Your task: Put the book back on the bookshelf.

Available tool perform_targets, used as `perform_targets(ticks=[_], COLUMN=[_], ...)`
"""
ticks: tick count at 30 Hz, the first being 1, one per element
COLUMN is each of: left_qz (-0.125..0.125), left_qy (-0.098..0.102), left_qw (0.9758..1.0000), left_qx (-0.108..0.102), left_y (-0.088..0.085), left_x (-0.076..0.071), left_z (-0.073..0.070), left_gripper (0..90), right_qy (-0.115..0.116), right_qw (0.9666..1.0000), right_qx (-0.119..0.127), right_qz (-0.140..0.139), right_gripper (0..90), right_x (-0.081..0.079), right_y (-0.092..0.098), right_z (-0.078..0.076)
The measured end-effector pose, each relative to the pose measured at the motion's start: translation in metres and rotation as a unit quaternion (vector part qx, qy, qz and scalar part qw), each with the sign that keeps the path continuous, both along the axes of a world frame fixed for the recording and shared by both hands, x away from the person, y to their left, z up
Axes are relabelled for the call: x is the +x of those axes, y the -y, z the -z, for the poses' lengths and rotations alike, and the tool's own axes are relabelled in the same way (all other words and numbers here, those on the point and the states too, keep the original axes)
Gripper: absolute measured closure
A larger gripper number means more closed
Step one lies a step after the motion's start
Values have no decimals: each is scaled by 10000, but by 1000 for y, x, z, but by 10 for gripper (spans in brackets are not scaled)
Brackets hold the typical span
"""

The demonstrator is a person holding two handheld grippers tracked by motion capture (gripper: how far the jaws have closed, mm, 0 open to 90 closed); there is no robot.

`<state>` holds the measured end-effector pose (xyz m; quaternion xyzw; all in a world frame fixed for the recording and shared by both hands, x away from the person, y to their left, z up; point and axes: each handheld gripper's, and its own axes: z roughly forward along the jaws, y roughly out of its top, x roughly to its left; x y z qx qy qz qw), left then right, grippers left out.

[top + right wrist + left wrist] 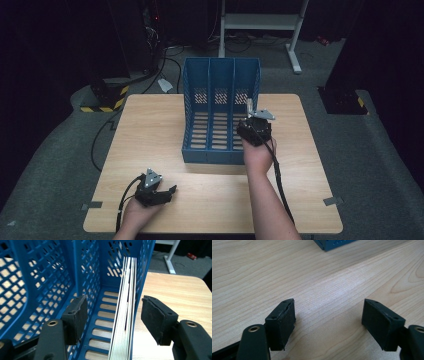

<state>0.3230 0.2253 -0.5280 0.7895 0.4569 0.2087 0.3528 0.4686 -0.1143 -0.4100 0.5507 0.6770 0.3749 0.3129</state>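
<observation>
Left hand-held gripper [167, 192] idle, jaws wide, nothing between, low over light wooden desk [150, 135].

I back right hand-held gripper [113, 320] straight out, no sideways nudge.

Its jaws part-open, pads clear of thin white stack of sheets [125, 315]. Stack upright in rightmost slot of blue perforated plastic file rack [220, 110], between jaws, against rack's right wall.

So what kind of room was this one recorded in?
Probably a lab or recording workspace, kept dark: a lone wooden table on grey carpet, cables trailing across the floor behind it, and hazard-striped blocks beside it.
</observation>
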Motion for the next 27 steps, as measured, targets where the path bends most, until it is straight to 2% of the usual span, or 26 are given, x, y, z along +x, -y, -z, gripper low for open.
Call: perform_targets(ticks=[5,9,14,23,27], left_qz=[9,14,13,15,16], left_qy=[14,1,4,19,18], left_qw=[10000,10000,10000,10000,10000], left_qx=[15,13,9,-5,-4], left_y=[0,0,0,0,0], left_x=[0,0,0,-2,-2], left_z=[0,0,0,0,0], left_gripper=[269,269,269,269,269], right_qy=[101,87,161,218,195], right_qw=[9997,9994,9988,9983,9983], right_qx=[38,106,198,237,238], right_qz=[-213,-310,-426,-479,-498], right_gripper=[376,378,379,378,366], right_x=[-12,-20,-32,-51,-59], right_y=[5,11,24,50,63], right_z=[-2,-2,-2,-4,3])
